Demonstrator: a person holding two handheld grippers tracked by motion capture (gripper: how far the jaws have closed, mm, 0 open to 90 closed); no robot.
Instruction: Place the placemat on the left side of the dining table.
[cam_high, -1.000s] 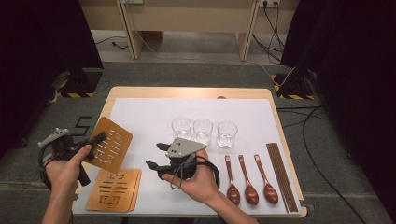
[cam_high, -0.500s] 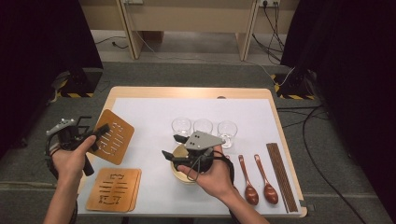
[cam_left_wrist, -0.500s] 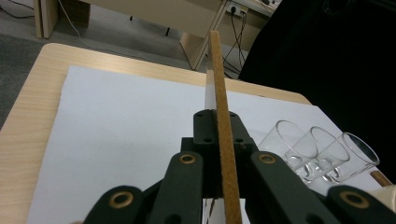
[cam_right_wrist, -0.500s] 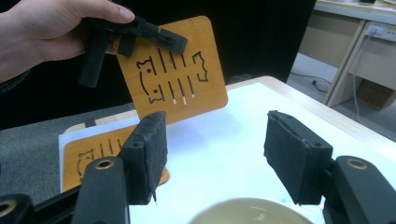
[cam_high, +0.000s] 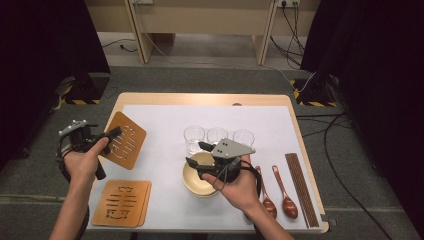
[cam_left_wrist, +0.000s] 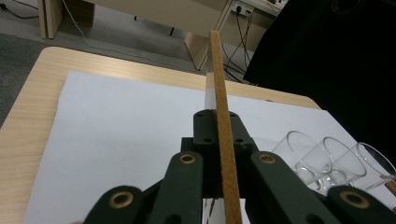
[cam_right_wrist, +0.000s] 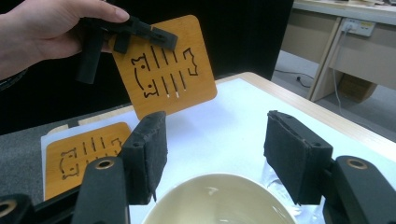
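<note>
At the left of the high view, the left gripper (cam_high: 112, 135) is clenched on the edge of a wooden coaster (cam_high: 125, 146) and holds it lifted and tilted over the left part of the white mat (cam_high: 160, 125). In the left gripper view, this coaster (cam_left_wrist: 222, 121) shows edge-on as a thin strip that runs up the middle of the frame, pinched between the two black jaws. In the right gripper view, the same coaster (cam_right_wrist: 166, 65) hangs in the upper left of the frame, and its cut-out pattern faces the camera.

A second coaster (cam_high: 121, 202) lies flat at the lower left of the mat, well apart from the raised one.

The right gripper (cam_high: 200, 157) sits at the lower middle of the high view, above a cream bowl (cam_high: 197, 180). In the right gripper view, its jaws stand released and wide apart, with the bowl's rim (cam_right_wrist: 219, 182) low between them; the pads touch nothing.

Three clear glasses (cam_high: 217, 136) stand in a row just beyond the bowl. At the lower right of the mat lie two wooden spoons (cam_high: 282, 192) and, further right, a pair of dark chopsticks (cam_high: 300, 187).
</note>
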